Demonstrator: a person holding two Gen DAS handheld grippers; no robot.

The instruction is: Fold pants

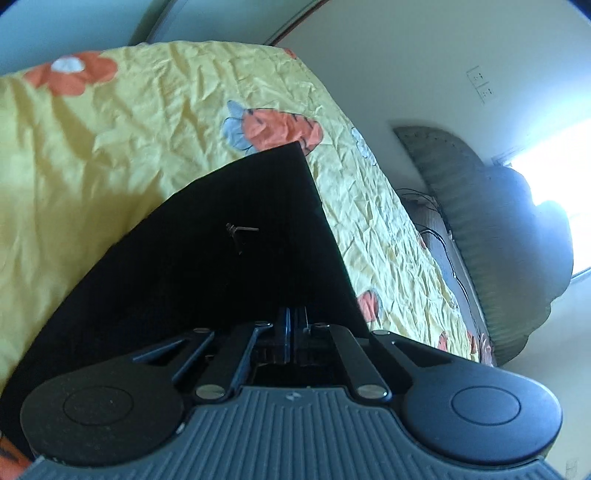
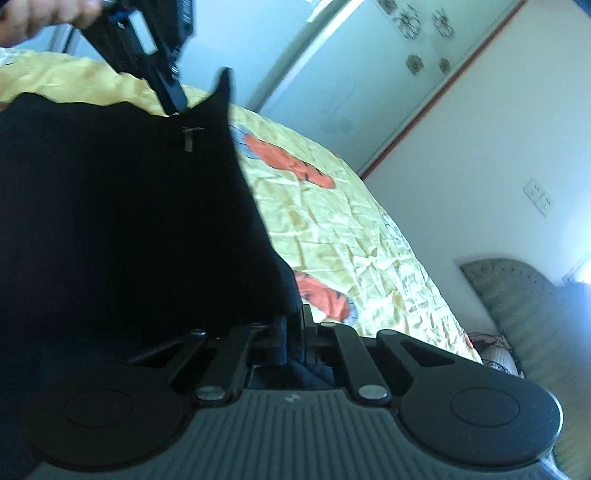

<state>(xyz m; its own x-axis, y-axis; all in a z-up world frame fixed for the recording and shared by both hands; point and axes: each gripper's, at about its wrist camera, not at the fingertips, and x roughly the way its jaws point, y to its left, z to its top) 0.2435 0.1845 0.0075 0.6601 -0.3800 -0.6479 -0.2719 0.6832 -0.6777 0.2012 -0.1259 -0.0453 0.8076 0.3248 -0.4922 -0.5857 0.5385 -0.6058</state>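
Black pants (image 1: 229, 251) held lifted over a bed's yellow floral bedspread (image 1: 122, 122), near its right edge, the left gripper (image 1: 293, 325) and right gripper (image 2: 295, 325) each clamped tight on the fabric; a person's hand (image 2: 40, 14) grasps the left tool.

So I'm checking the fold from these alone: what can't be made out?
- Pants legs: both views, cut off by frame edges and gripper bodies.
- Fabric creases: pure black, no detail.
- Left gripper fingers: right wrist view, motion-blurred.
- Right gripper grip: fabric covers it.
- Bed beneath pants: hidden.
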